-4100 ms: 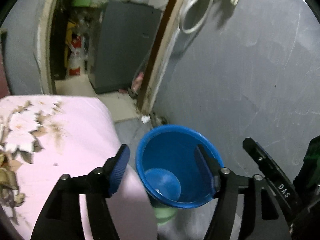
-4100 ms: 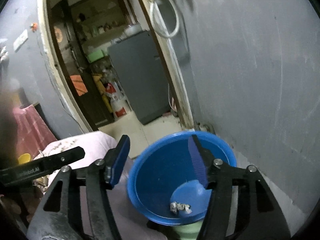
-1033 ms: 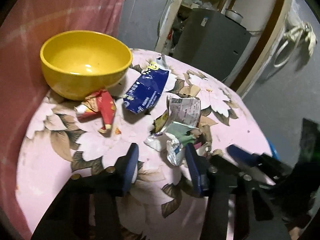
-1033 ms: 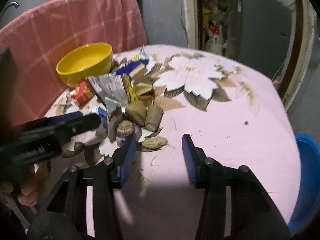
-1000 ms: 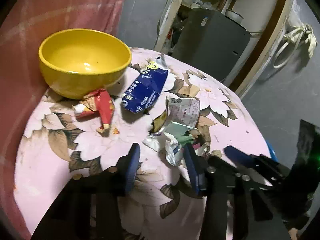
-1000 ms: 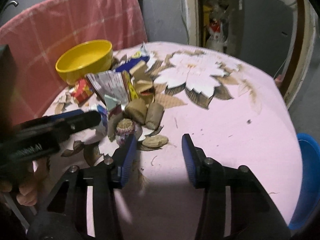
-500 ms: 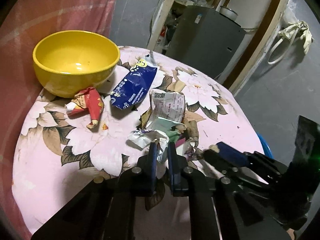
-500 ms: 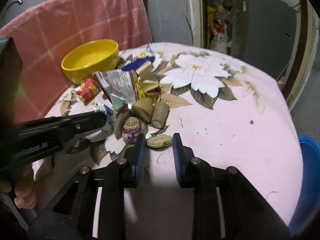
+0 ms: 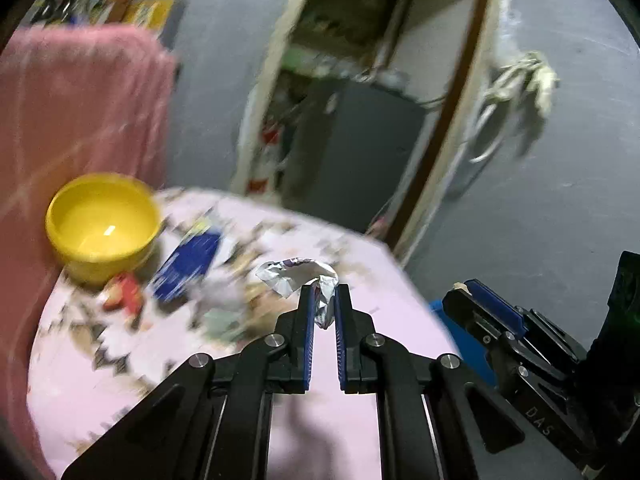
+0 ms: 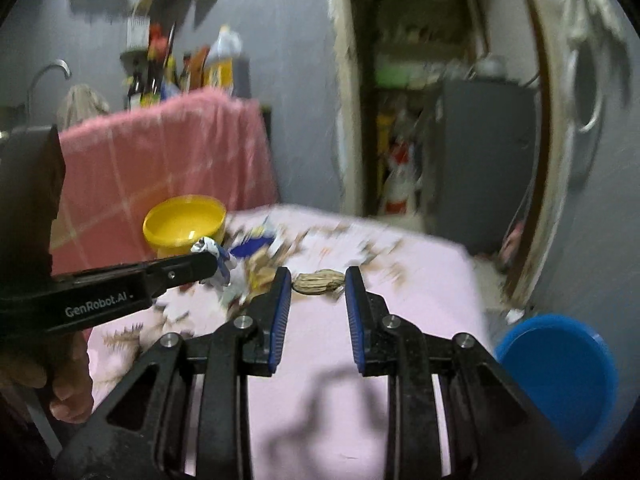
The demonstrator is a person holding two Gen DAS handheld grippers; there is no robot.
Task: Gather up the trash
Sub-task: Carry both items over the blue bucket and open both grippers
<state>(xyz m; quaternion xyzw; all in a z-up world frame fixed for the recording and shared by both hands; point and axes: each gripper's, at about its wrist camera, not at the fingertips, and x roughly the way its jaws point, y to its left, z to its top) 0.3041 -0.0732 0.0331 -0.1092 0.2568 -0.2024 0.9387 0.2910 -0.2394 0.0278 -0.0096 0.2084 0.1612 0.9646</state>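
Clamping a crumpled silver-white wrapper (image 9: 298, 276), the left tool (image 9: 322, 292) has its blue pads nearly together w/ the foil pinched between them, lifted above the worktop (image 9: 360, 420). The left tool's jaws have just been closing, w/ the wrapper between them. Right tool (image 10: 314, 280) is clamped on a ribbed, tan peanut-like shell (image 10: 318, 280), held crosswise between the pads, ends touching both. Its jaws have also just been closing, shell between them.

Rest of the trash lies on the worktop's pink floral cloth: a blue packet (image 9: 188, 262), a red crumpled wrapper (image 9: 122, 294), plus pale scraps, too blurred to tell apart. A round, glossy yellow bowl (image 9: 102, 226) stands at the far left edge, just beside the red wrapper.

Behind the bowl hangs a pink checked cloth (image 10: 168, 160). A blue plastic bin (image 10: 560, 376) sits on the floor past the worktop's right edge, well apart from the litter. In the left view the right tool's arm covers part of the bin. A hand (image 10: 68, 380) grips the left tool's handle. Beyond, a doorway (image 10: 420, 80) and a grey cabinet (image 10: 488, 152), both smeared by blur.
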